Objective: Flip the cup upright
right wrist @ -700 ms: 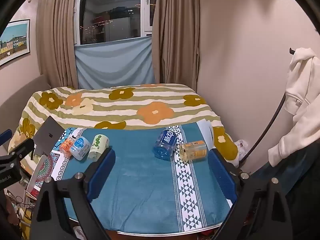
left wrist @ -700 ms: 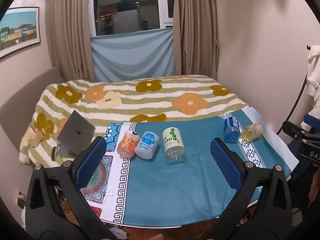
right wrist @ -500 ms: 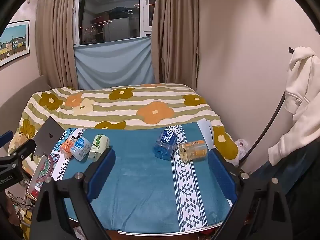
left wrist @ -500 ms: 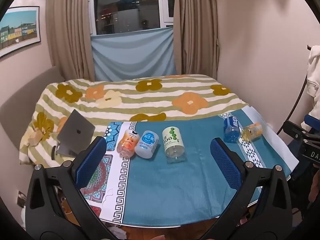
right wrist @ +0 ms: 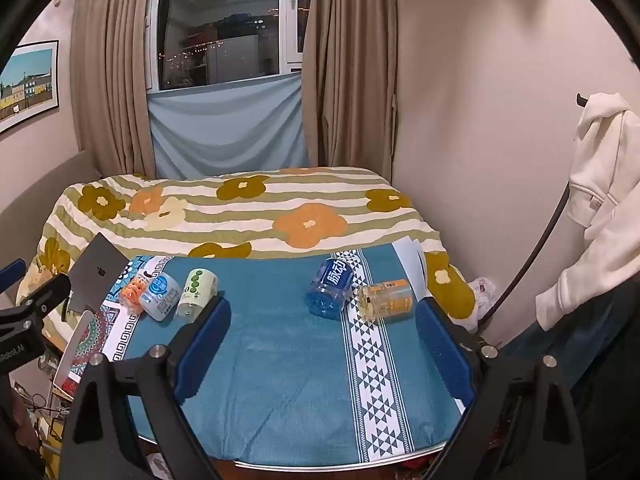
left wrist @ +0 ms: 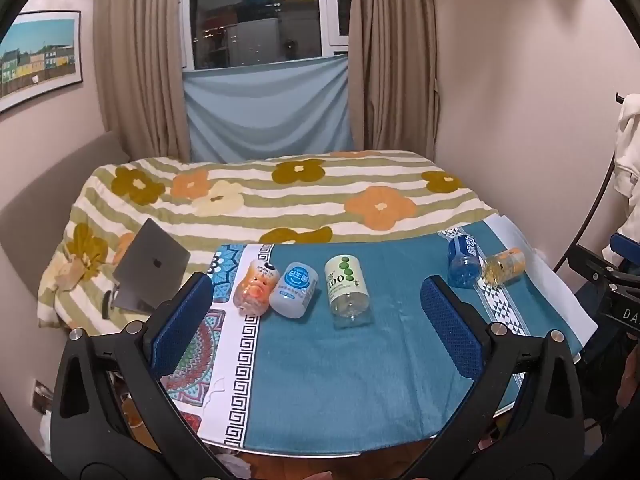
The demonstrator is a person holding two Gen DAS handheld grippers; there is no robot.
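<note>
From the left wrist, my left hand-held gripper (left wrist: 316,322) is wide open and holds nothing. Three light clear plastic cups lie on their sides on the teal-clothed bench (left wrist: 320,392): orange-printed cup (left wrist: 256,287), pale blue-labelled cup (left wrist: 294,289), green-dotted white-labelled cup (left wrist: 347,290). I judge them thin and slippery; I would grip across the labelled middle.

From the right wrist, my right hand-held gripper (right wrist: 324,340) is also wide open and empty. The blue plastic cup (right wrist: 330,288) touches the amber plastic cup (right wrist: 385,300).
</note>
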